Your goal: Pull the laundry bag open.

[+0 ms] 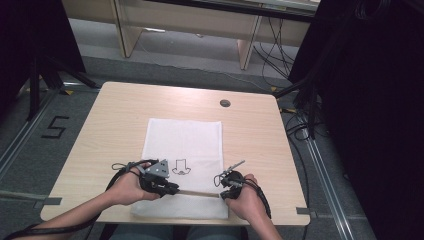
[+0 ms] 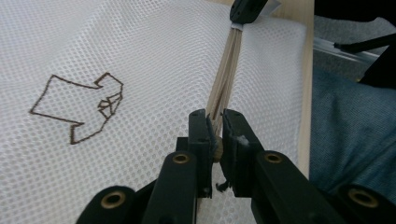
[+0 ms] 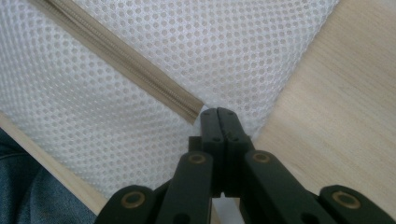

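The white mesh bag point(image 1: 183, 165) lies flat on the wooden table point(image 1: 105, 125), toward the near edge, with a beige zipper point(image 1: 197, 193) running across its near portion between the two grippers. In the left gripper view the zipper point(image 2: 225, 74) extends from the jaws straight to the other gripper at the top of the frame. The left gripper point(image 2: 215, 122) is closed on the zipper's slider end, with the beige tape pinched between its two black jaws. The right gripper point(image 3: 218, 113) has its jaws pressed fully together at the zipper's point(image 3: 116, 56) opposite end, at the corner of the mesh point(image 3: 224, 46); whether fabric is caught between them cannot be determined. In the high view the left gripper point(image 1: 172, 189) and the right gripper point(image 1: 221, 194) face each other along the zipper line, each held in one hand. A brown embroidered outline figure point(image 2: 79, 105) sits on the mesh just beside the left gripper. Blue cloth point(image 2: 350, 135) on the person's lap appears beyond the table edge.
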`<state>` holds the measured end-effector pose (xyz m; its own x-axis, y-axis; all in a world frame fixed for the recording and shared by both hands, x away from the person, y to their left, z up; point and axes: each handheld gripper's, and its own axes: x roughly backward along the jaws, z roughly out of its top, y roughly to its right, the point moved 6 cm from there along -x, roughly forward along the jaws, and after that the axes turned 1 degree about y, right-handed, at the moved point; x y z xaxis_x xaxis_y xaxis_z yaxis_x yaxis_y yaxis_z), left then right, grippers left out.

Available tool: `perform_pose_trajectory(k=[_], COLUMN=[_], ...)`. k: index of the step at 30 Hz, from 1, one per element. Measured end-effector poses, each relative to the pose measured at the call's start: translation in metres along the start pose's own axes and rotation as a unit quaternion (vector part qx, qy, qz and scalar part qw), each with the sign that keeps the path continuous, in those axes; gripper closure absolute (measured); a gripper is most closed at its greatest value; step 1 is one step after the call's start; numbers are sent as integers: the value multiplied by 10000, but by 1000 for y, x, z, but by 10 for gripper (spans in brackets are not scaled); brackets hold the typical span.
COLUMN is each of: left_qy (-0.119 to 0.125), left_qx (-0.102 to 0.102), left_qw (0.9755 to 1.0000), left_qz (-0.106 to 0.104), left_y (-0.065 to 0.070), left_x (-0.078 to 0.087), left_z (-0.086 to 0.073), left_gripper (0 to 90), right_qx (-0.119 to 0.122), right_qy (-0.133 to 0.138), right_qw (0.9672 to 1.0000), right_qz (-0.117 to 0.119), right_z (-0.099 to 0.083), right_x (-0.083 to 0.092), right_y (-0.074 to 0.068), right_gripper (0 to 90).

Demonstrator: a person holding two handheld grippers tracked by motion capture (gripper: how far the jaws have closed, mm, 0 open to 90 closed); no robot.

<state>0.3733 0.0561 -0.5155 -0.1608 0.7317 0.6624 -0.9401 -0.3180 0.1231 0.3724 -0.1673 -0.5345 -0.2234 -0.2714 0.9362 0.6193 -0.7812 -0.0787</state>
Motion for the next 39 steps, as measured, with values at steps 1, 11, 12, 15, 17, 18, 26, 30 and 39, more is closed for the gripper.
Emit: perform_pose_trajectory(k=[1, 11, 12, 15, 17, 18, 26, 30, 39], left_qy=[-36, 0, -6, -33, -47, 15, 0, -46, -10], left_qx=[-42, 44, 31, 70, 103, 145, 80, 165, 194], left_qw=[10000, 10000, 10000, 9999, 9999, 9999, 9999, 9997, 9998], left_qz=[17, 57, 57, 78, 84, 63, 83, 146, 110], left_y=[-1, -6, -6, -7, -6, -6, -8, -9, -8], left_x=[1, 10, 9, 10, 12, 12, 16, 19, 20], left_z=[-1, -8, -8, -9, -10, -10, -14, -17, -19], left_gripper=[821, 821, 821, 821, 821, 821, 821, 821, 821], right_qx=[-10, -93, -83, 37, 41, -44, 31, 33, -13], right_qy=[-1, -68, -57, 8, 9, -43, 10, 12, 5], right_qw=[10000, 9999, 9999, 10000, 10000, 10000, 10000, 10000, 10000], right_qz=[5, -27, -14, 10, 10, 6, -4, -7, 12], right_z=[0, -1, -1, 0, 0, -1, 0, 0, 0], right_x=[0, 1, 1, 0, 0, 1, 0, 0, 0], right_y=[0, 0, 0, 1, 1, 0, 1, 1, 0], right_gripper=[900, 900, 900, 900, 900, 900, 900, 900, 900])
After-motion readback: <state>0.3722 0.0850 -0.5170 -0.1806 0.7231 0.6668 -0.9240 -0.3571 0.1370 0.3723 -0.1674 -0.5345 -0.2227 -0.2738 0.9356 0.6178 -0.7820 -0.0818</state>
